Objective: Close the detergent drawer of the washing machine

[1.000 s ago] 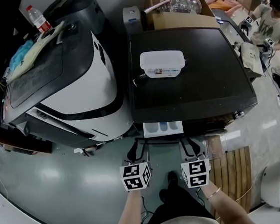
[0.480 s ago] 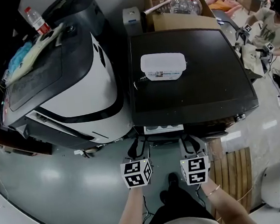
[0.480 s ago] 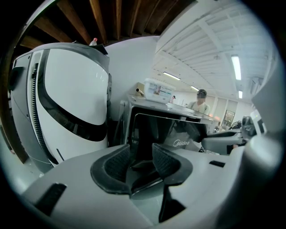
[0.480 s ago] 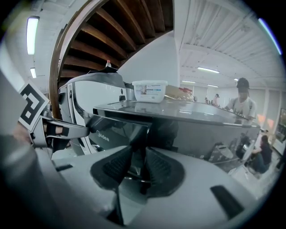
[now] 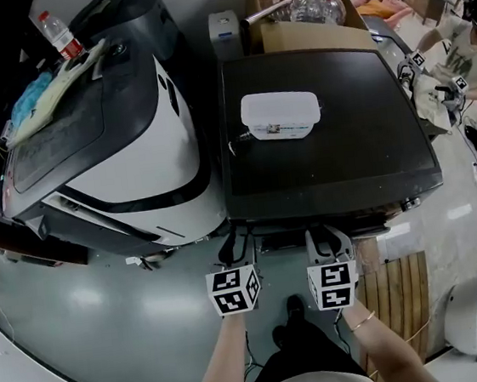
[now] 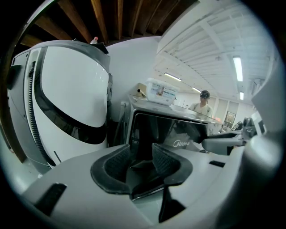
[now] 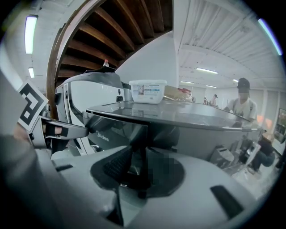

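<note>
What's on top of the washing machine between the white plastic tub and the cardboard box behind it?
Nothing: the head view shows only bare dark washing machine top between the white tub and cardboard box.

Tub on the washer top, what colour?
Tub is white with a small label; clearest in head view.

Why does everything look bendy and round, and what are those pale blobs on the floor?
Head view: the wide lens bows edges, and the grey floor likely mirrors ceiling lights. Left gripper view: fisheye circle, black corners, the white machine bulges. Right gripper view: the ceiling light strip glares top left.
</note>
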Action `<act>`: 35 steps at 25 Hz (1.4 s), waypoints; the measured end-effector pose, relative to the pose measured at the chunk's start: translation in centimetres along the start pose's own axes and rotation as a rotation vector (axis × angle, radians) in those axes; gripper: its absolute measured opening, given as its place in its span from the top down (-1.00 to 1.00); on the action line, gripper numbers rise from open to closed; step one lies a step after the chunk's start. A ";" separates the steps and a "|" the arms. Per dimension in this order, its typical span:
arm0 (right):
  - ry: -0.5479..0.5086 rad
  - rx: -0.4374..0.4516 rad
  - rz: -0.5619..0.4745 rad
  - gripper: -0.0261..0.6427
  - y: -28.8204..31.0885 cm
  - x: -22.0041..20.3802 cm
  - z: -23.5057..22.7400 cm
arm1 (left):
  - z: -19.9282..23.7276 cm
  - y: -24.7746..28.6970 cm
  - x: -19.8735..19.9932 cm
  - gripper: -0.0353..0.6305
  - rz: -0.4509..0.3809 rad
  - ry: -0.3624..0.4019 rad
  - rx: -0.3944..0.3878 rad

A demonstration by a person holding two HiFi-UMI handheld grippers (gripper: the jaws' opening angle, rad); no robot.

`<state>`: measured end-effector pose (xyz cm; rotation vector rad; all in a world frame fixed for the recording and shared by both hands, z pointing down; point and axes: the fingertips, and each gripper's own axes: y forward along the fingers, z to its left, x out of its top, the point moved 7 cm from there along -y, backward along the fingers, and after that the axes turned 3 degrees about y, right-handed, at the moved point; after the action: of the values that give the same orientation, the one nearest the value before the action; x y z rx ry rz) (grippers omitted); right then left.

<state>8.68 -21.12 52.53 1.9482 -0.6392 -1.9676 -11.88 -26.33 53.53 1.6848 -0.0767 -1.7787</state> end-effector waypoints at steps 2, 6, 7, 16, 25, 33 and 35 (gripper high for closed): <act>0.002 -0.003 0.000 0.61 0.2 0.1 0.0 | 0.1 0.2 0.1 0.49 -0.001 -0.002 -0.001; 0.006 -0.009 -0.005 0.61 0.4 0.2 -0.1 | 0.1 0.4 0.3 0.49 -0.005 -0.003 -0.004; 0.007 -0.010 -0.006 0.61 0.4 0.2 -0.1 | 0.1 0.4 0.3 0.49 -0.006 -0.003 -0.005; 0.022 -0.017 0.009 0.61 0.5 0.2 0.0 | 0.3 0.5 0.3 0.49 0.001 -0.015 -0.009; 0.033 -0.006 -0.009 0.61 -0.1 0.5 -0.4 | 0.4 0.3 0.6 0.48 0.009 -0.012 -0.006; 0.053 0.007 -0.030 0.61 -2.1 1.0 0.1 | 0.3 -1.8 1.5 0.49 -0.028 0.007 0.005; 0.054 0.016 -0.042 0.61 -2.7 1.2 0.2 | 0.2 -2.6 1.8 0.50 -0.042 0.016 0.007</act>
<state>8.69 -19.40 50.11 2.0327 -0.6070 -1.9333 -13.06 -25.33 50.79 1.7171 -0.0414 -1.7974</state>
